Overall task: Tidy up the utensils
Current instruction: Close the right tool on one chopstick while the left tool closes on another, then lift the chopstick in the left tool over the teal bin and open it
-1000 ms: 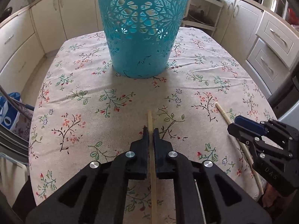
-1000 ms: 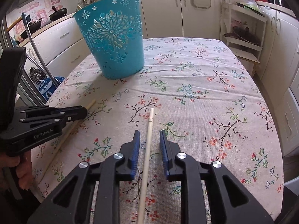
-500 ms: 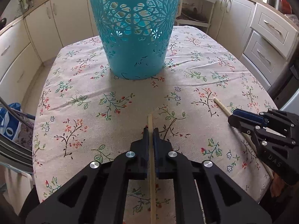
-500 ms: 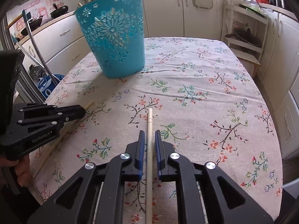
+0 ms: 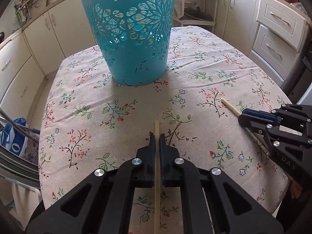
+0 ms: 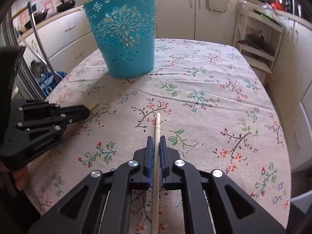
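A turquoise cut-out plastic basket (image 5: 132, 39) stands upright at the far middle of the table; it also shows in the right wrist view (image 6: 126, 33). My left gripper (image 5: 156, 136) is shut on a pale wooden chopstick (image 5: 156, 128) and holds it above the cloth. My right gripper (image 6: 155, 139) is shut on a second chopstick (image 6: 157, 122). Each gripper shows in the other's view, the right one (image 5: 242, 116) with its chopstick tip (image 5: 229, 105) sticking out, the left one (image 6: 85, 113) likewise.
A floral tablecloth (image 5: 195, 74) covers the table. Cream kitchen cabinets (image 5: 278, 25) surround it on all sides. A blue bag (image 5: 11, 136) sits on the floor at the left, and open shelves (image 6: 257, 39) stand at the back right.
The right gripper's jaws closed on its chopstick. Both grippers rose, lifting the chopsticks; the basket now sits lower in both views.
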`<state>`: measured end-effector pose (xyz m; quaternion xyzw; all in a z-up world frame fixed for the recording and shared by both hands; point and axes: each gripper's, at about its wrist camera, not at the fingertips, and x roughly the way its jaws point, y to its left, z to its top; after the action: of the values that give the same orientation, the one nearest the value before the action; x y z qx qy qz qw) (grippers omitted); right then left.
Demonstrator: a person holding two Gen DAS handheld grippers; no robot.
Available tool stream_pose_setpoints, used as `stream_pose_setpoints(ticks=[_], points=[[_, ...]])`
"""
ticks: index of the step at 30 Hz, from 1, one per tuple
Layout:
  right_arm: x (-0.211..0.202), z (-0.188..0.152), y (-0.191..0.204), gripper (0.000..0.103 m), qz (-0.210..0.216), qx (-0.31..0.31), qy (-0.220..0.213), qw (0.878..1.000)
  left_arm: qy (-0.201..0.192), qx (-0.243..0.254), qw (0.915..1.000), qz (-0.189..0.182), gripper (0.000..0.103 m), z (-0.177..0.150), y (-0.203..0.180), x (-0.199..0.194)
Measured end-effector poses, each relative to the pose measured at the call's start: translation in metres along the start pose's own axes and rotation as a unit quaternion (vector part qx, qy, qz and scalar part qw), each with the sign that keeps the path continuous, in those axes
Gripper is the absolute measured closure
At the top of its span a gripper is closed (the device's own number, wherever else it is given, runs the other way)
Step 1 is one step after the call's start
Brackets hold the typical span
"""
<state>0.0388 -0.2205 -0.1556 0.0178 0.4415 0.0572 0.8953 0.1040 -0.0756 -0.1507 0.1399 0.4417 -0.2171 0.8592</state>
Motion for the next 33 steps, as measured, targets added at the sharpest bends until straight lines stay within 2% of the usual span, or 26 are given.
stream_pose_setpoints(ticks=[2,5,9,11,12,15,20,23,28,31,33], points=[[0.0,0.0,0.0,0.097,0.004,0.0,0.003,1.0,-0.003,-0.002,1.0,-0.003,0.099,-0.002,0.0,-0.006],[-0.006,0.0,-0.011,0.097,0.037,0.035,-0.006,0.999,-0.018,-0.007,0.9998,-0.011,0.099,-0.003,0.0,-0.02],[-0.01,-0.001,-0.016,0.097,0.052,0.056,-0.011,0.997,-0.06,-0.044,0.9946,-0.072,0.099,0.004,0.009,-0.05],[-0.002,-0.004,-0.015,0.097,0.053,0.059,0.008,0.997,-0.101,-0.061,0.9874,-0.105,0.099,0.014,0.017,-0.075],[-0.003,-0.004,-0.014,0.097,0.051,0.057,0.004,0.997,-0.121,-0.066,0.9836,-0.117,0.099,0.021,0.02,-0.087],[-0.003,-0.003,-0.013,0.097,0.048,0.056,0.005,0.997,-0.184,-0.073,0.971,-0.134,0.099,0.049,0.027,-0.121],[-0.004,-0.004,-0.012,0.097,0.044,0.052,0.003,0.998,-0.272,-0.094,0.9495,-0.126,0.099,0.106,0.044,-0.154],[-0.003,-0.004,-0.011,0.097,0.04,0.047,0.003,0.998,-0.312,-0.118,0.9367,-0.105,0.099,0.14,0.058,-0.158],[-0.003,-0.003,-0.009,0.097,0.042,0.047,0.002,0.998,-0.359,-0.181,0.9101,-0.1,0.099,0.187,0.084,-0.147],[-0.001,-0.002,-0.009,0.097,0.043,0.045,0.001,0.998,-0.377,-0.212,0.8974,-0.086,0.099,0.203,0.094,-0.134],[-0.001,-0.002,-0.009,0.097,0.042,0.043,0.001,0.998,-0.383,-0.224,0.8933,-0.073,0.099,0.21,0.097,-0.123]])
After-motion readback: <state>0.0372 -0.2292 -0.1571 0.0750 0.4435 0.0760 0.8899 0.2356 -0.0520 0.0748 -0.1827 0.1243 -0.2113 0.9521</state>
